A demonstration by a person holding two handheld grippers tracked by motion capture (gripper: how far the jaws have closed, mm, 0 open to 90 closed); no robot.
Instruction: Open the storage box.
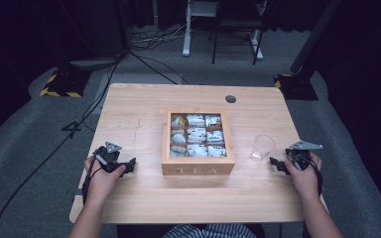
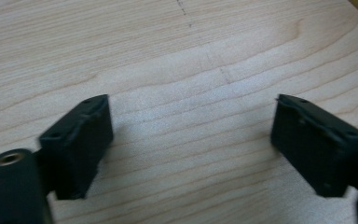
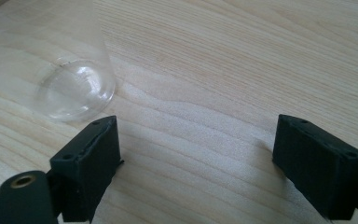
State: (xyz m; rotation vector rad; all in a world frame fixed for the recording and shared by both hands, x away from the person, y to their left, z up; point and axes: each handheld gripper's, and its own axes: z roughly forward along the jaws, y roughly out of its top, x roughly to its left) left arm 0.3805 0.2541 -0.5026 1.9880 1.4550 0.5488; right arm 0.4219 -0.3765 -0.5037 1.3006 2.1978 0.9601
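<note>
A wooden tea box (image 1: 198,169) of sachets sits mid-table (image 1: 144,198), with a clear cup (image 1: 262,148) just to its right. The left gripper (image 1: 124,166) rests left of the box, jaws wide and empty. The right gripper (image 1: 277,163) sits just right of the cup, jaws also wide with nothing between them.

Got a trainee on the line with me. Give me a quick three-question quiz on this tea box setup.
1. True or false: the left gripper is shut on a tea bag.
2. Which gripper is nearer the clear cup: A) left, B) right?
3. What word is printed on the front of the wooden box?

Key:
1. False. Its jaws stand open over the bare table.
2. B. The cup stands upright just ahead of the right gripper's jaws.
3. TEA.
</note>
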